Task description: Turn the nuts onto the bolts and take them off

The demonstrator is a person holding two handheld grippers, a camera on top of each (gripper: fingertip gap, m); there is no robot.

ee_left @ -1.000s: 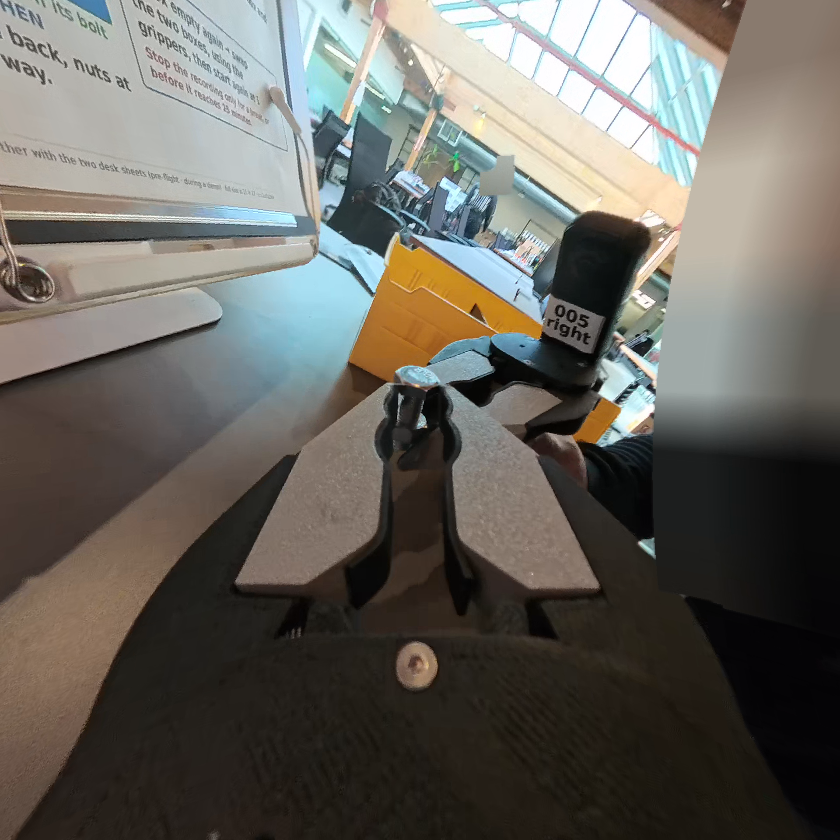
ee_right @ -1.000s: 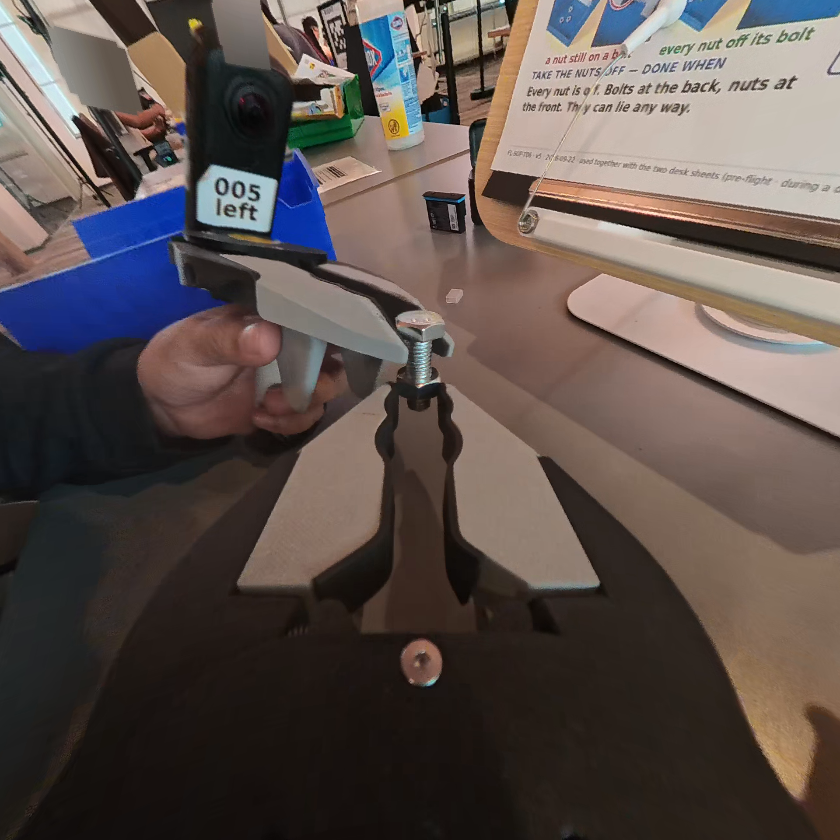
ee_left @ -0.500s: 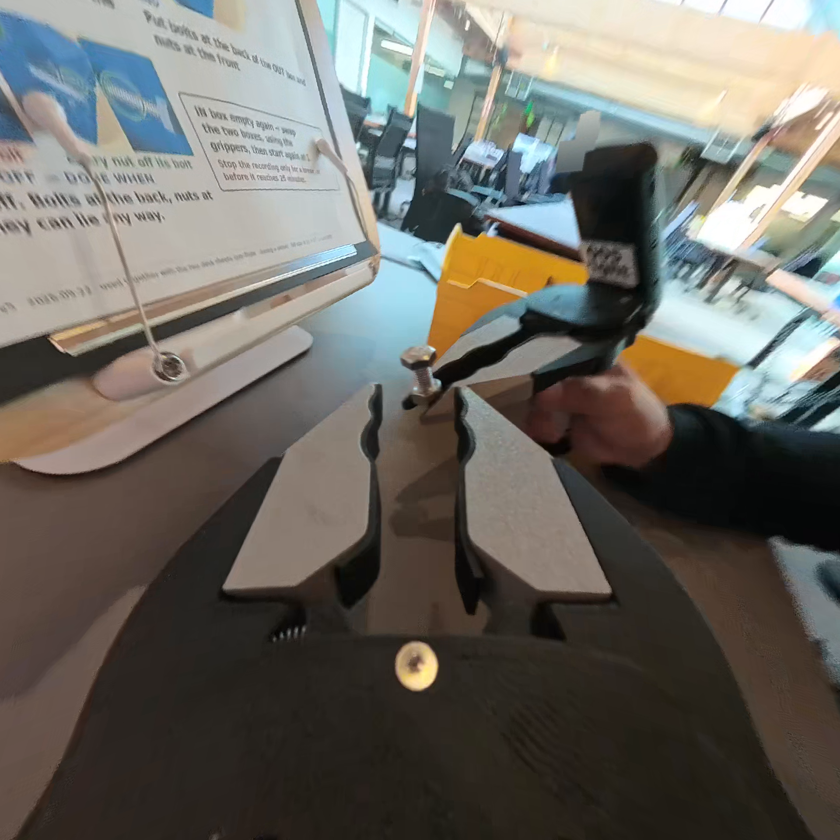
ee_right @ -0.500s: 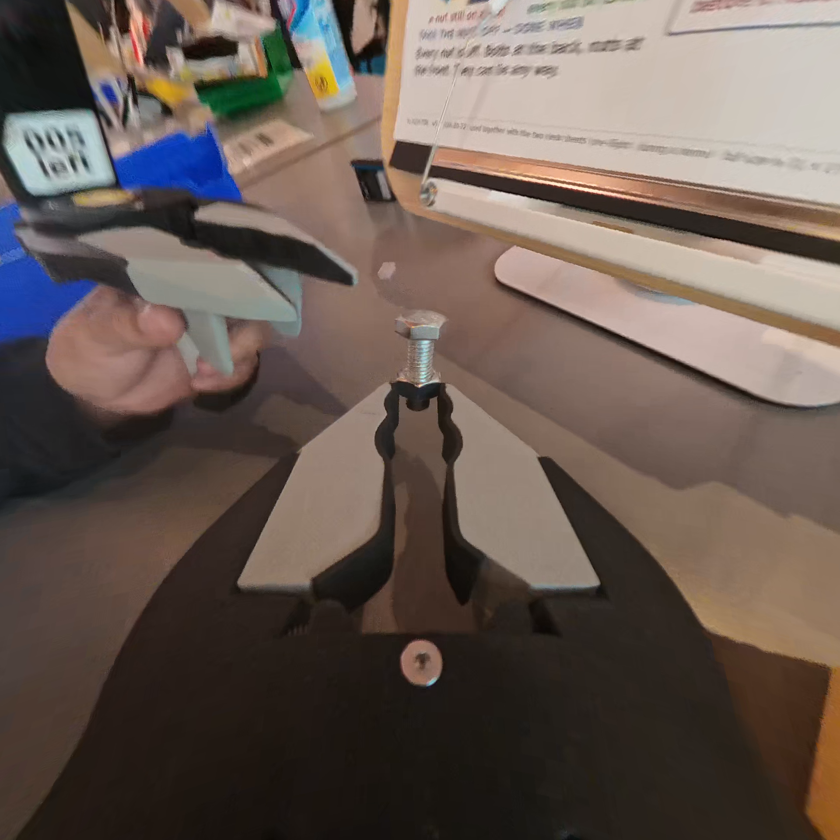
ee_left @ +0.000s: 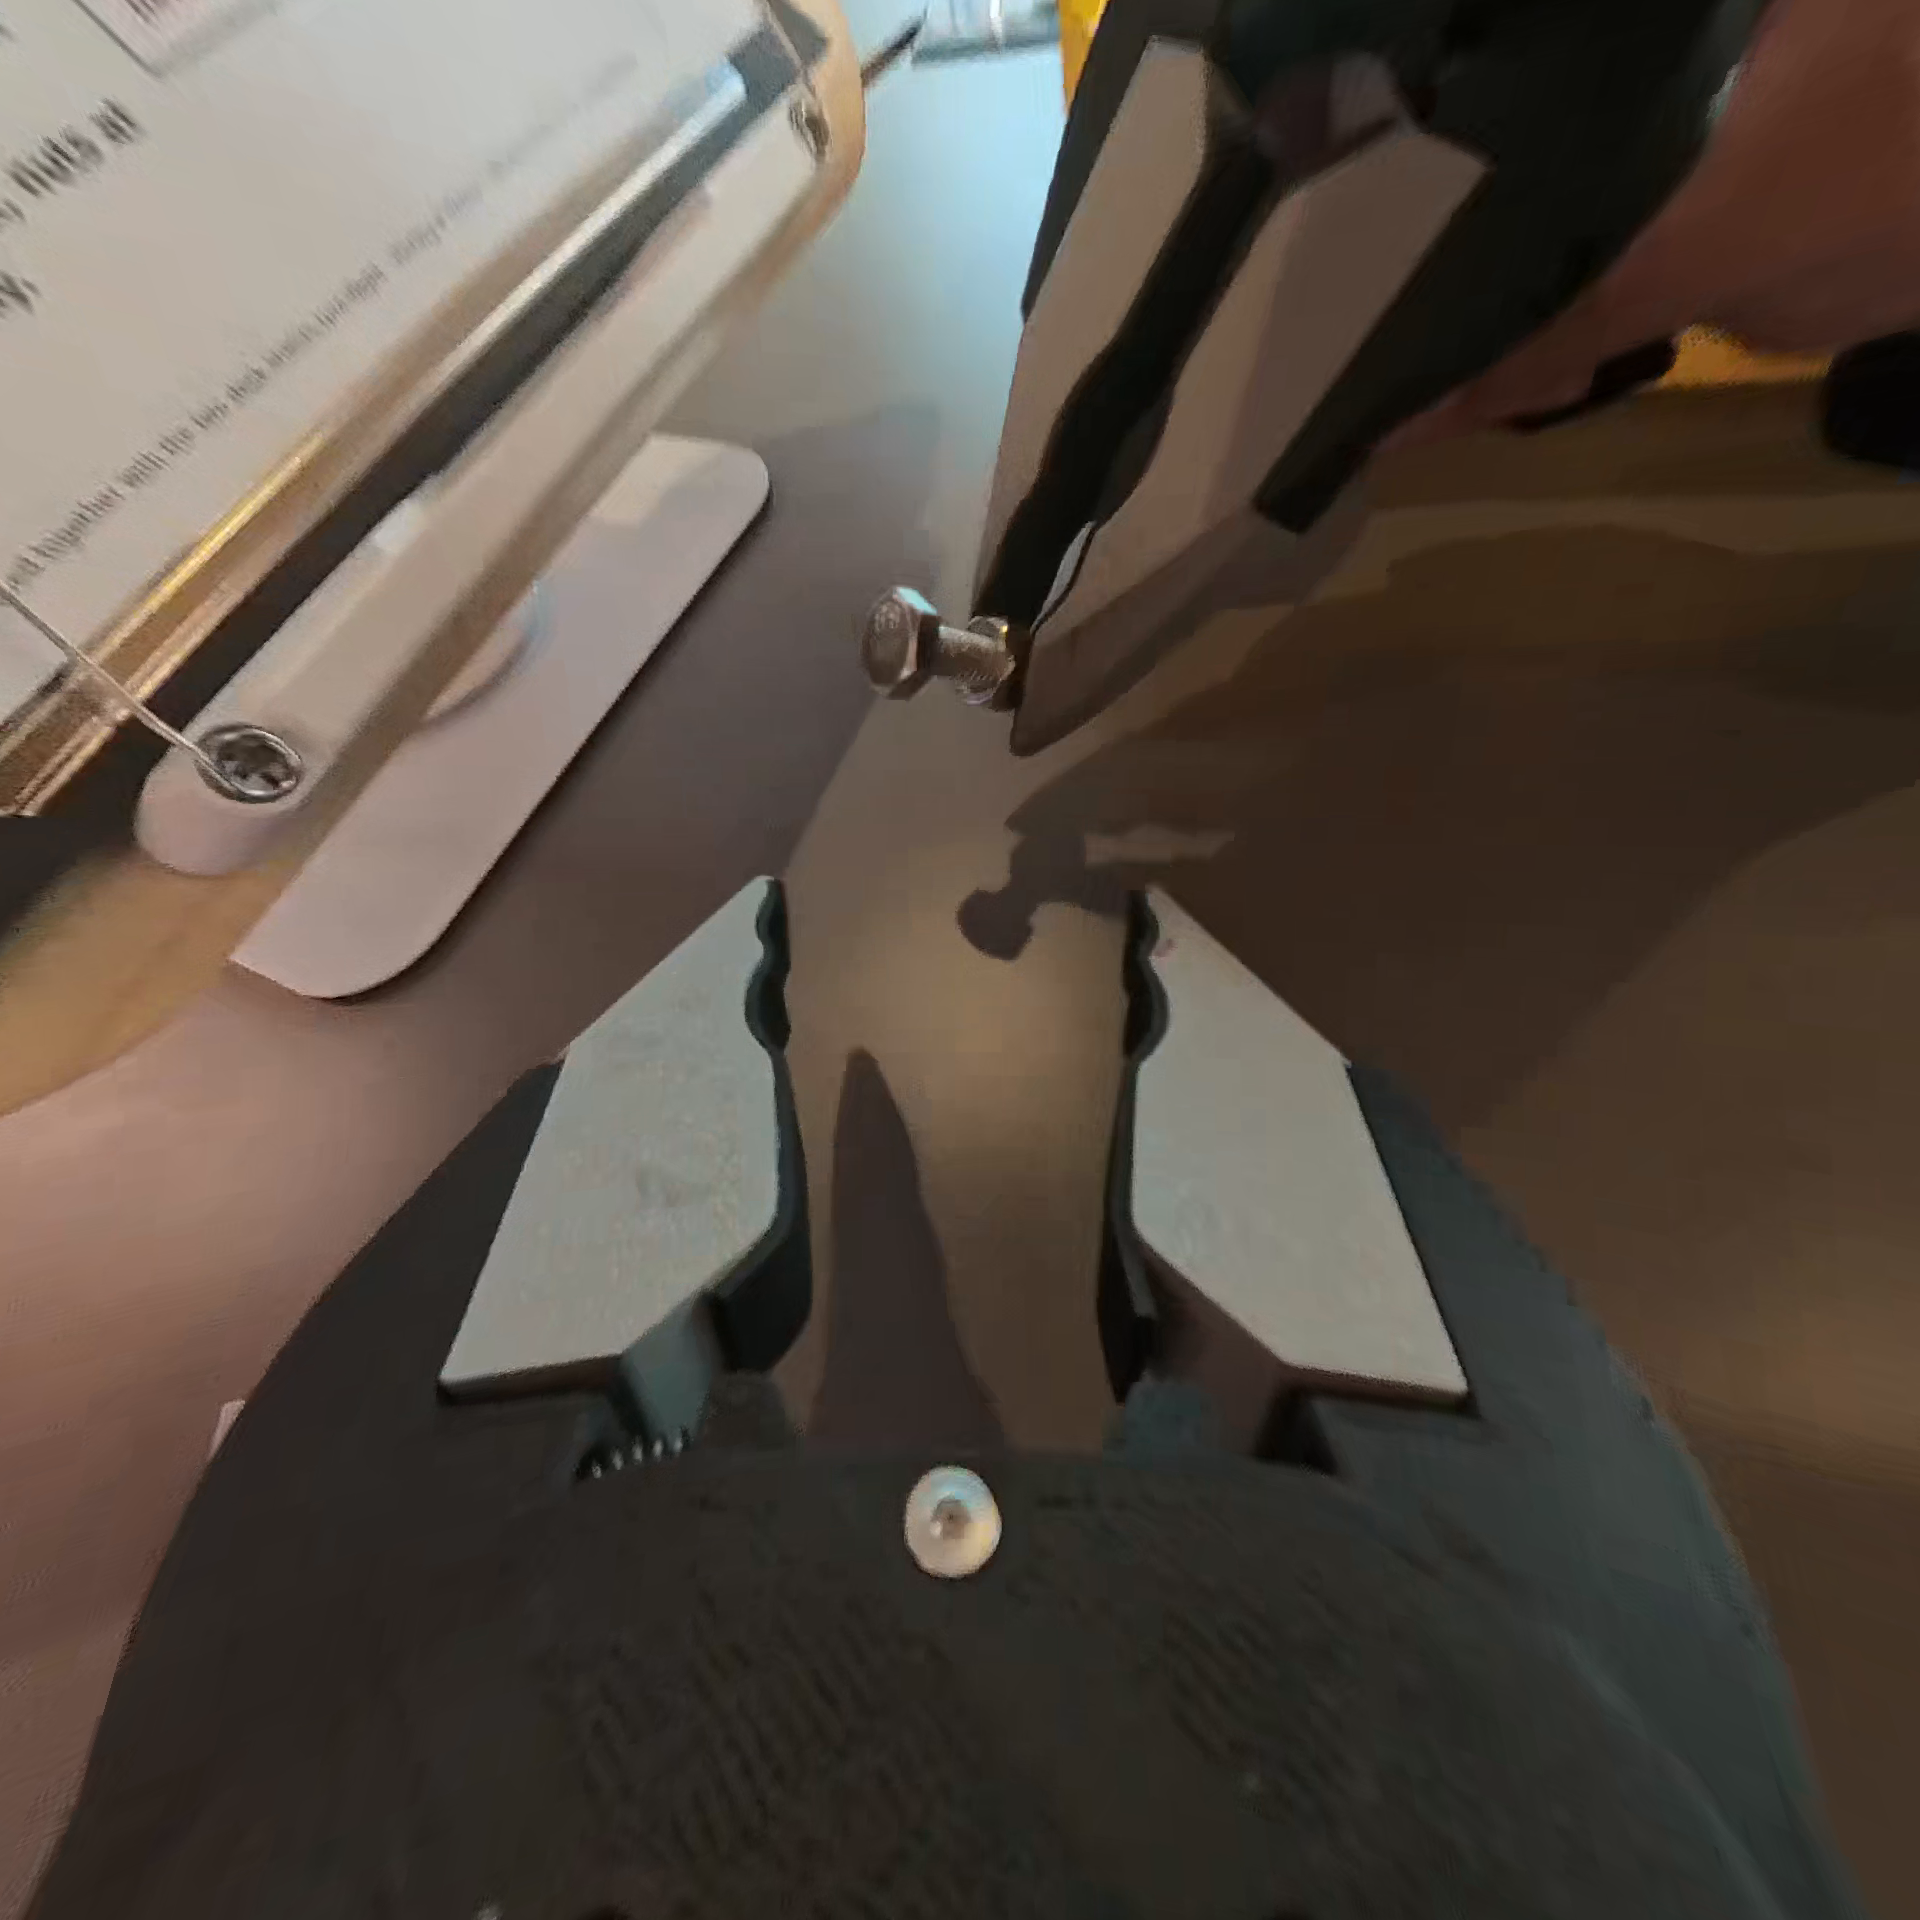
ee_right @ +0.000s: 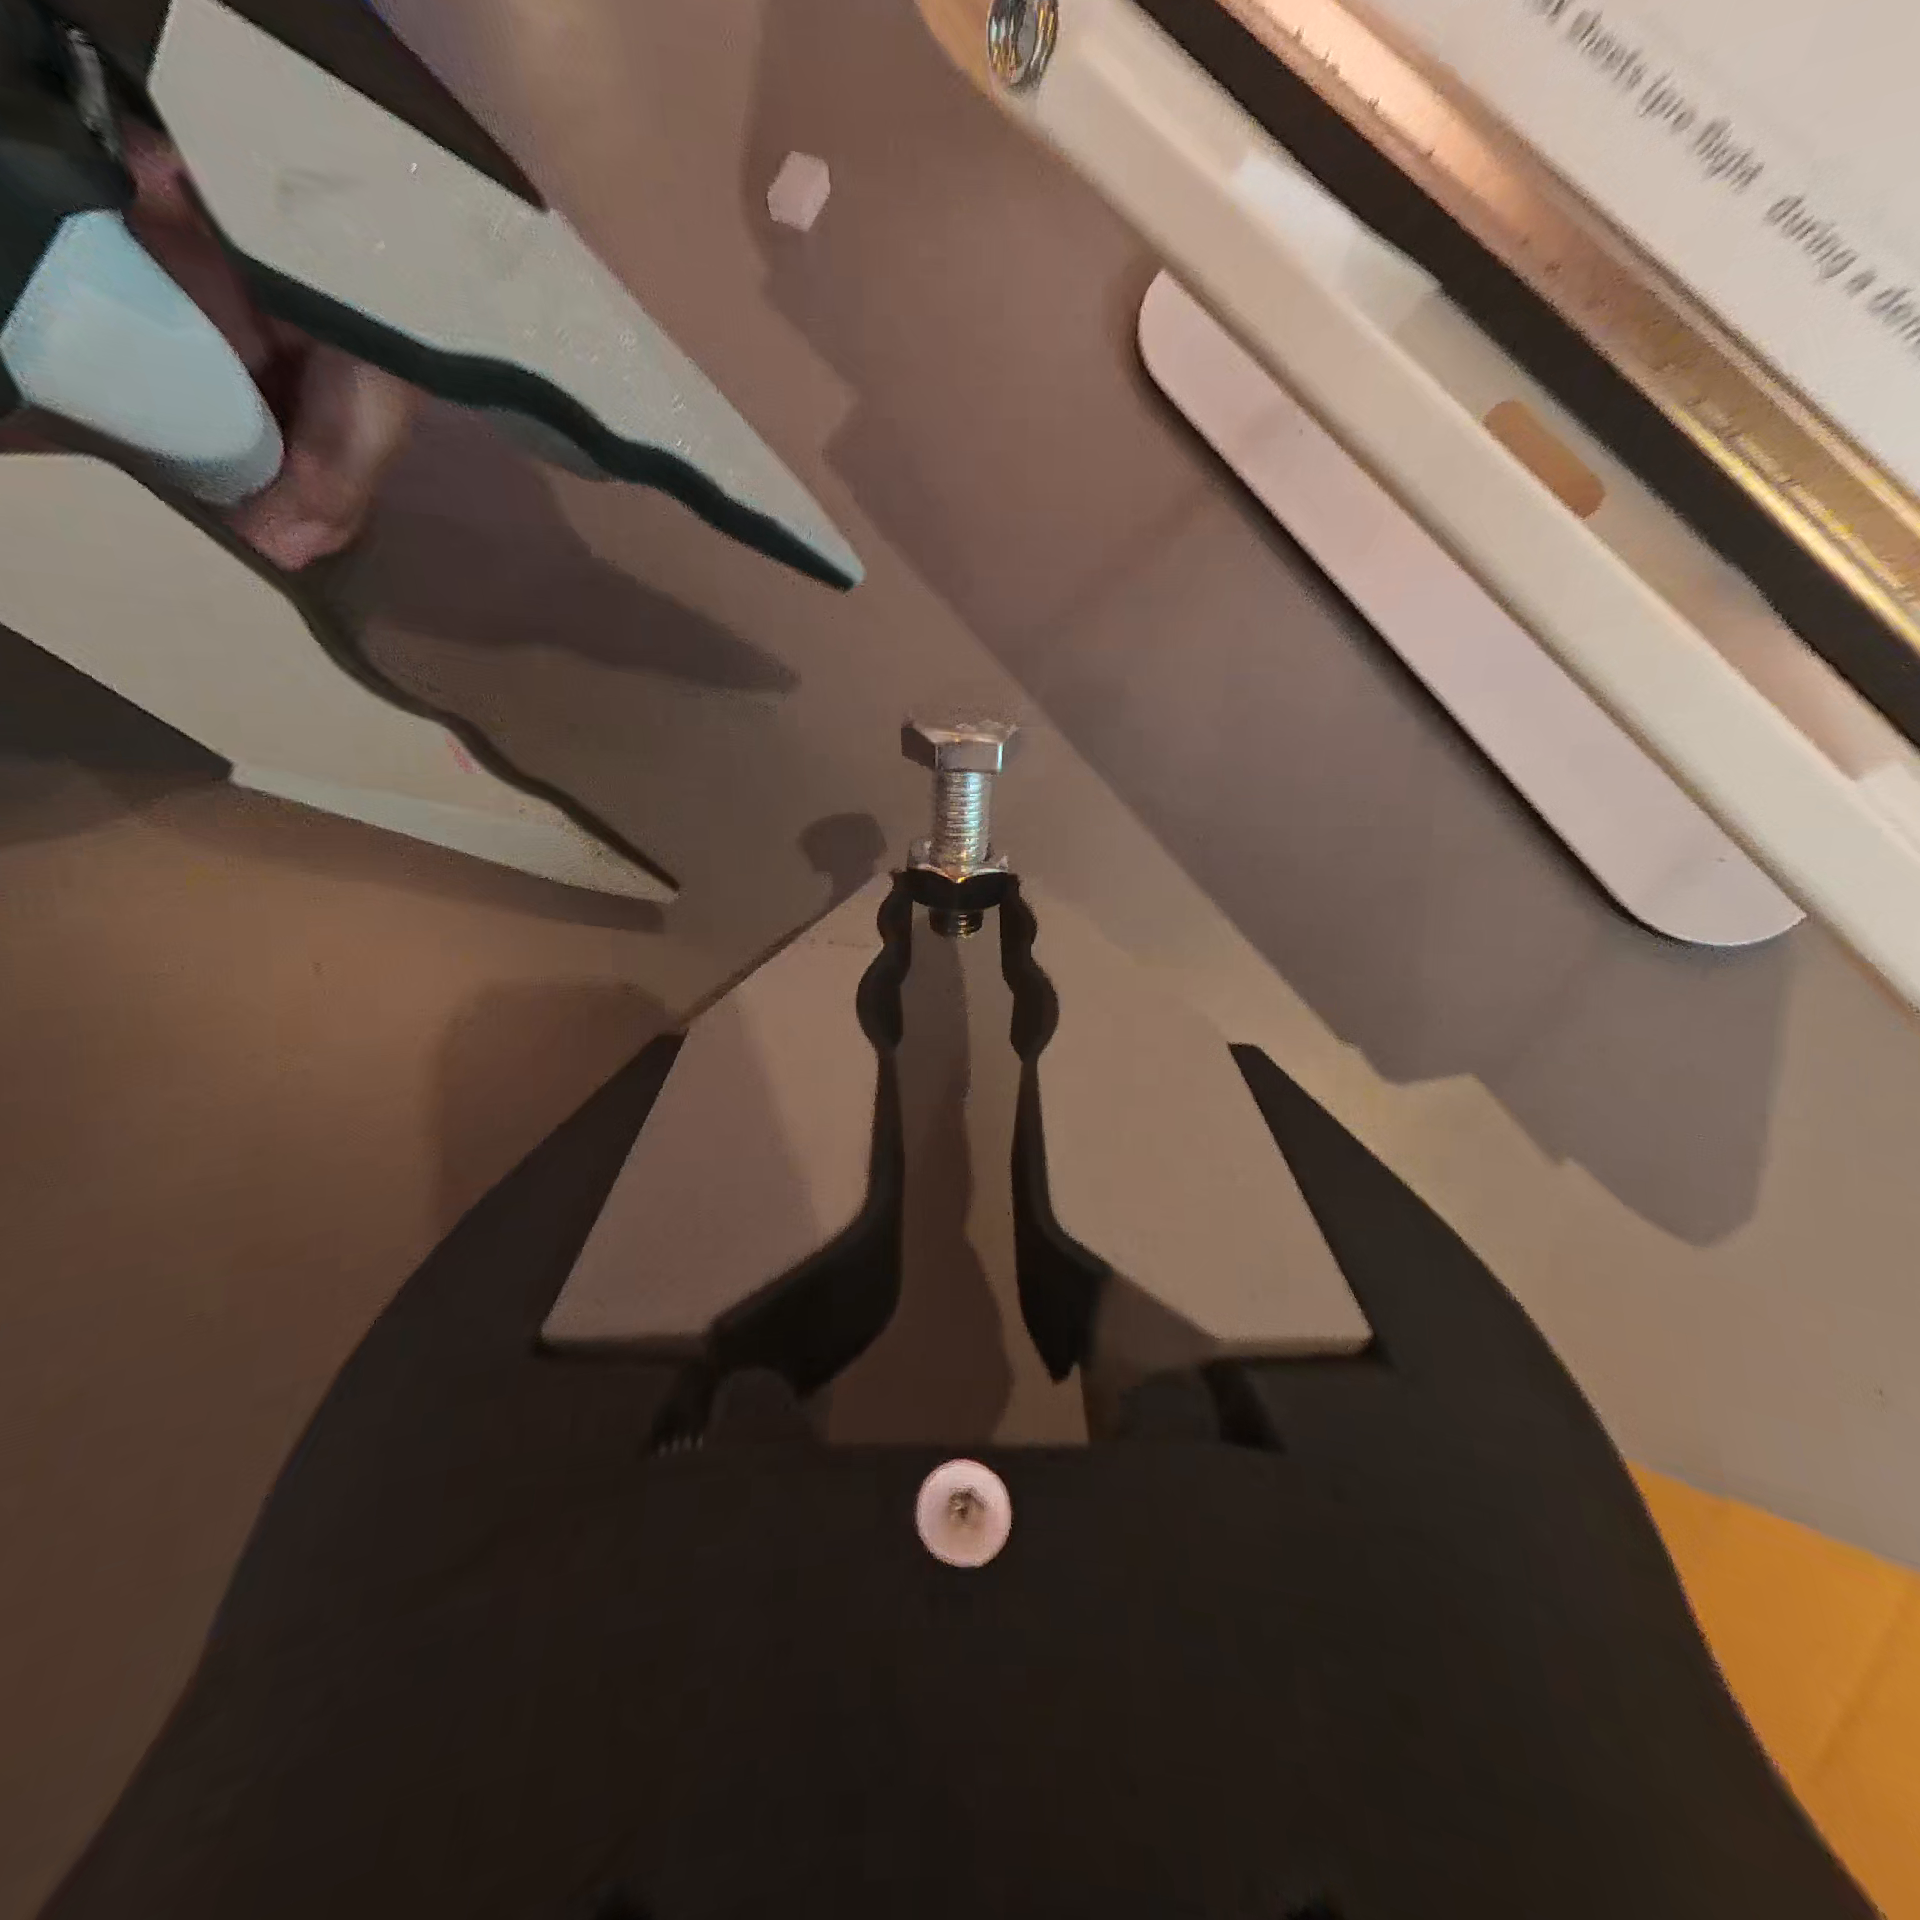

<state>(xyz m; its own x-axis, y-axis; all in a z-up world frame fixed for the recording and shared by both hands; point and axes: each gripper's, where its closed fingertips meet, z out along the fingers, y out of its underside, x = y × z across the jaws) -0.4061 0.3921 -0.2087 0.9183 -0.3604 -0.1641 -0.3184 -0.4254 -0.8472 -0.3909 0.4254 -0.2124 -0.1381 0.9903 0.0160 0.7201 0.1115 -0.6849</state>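
Note:
A silver hex bolt (ee_right: 961, 790) with a nut (ee_right: 958, 862) threaded near its end sticks forward from my right gripper (ee_right: 958, 894), which is shut on the nut at its fingertips. In the left wrist view the right gripper (ee_left: 1023, 644) comes down from the upper right, and the bolt (ee_left: 914, 652) points left from its tips above the table. My left gripper (ee_left: 956, 914) is open and empty, a short way below the bolt. It also shows in the right wrist view (ee_right: 764, 732) at the upper left, jaws apart, clear of the bolt head.
A document stand with a white base (ee_left: 499, 727) stands on the brown table to the left; in the right wrist view the base (ee_right: 1455, 623) lies to the right. A yellow box (ee_right: 1766, 1662) shows at the lower right. A small white piece (ee_right: 798, 187) lies on the table. Some 5 cm of space lies between my two pairs of fingers.
My left gripper let go of the bolt head, opened wide and drew back. Both views have tipped down toward the table. The right gripper kept its hold on the nut.

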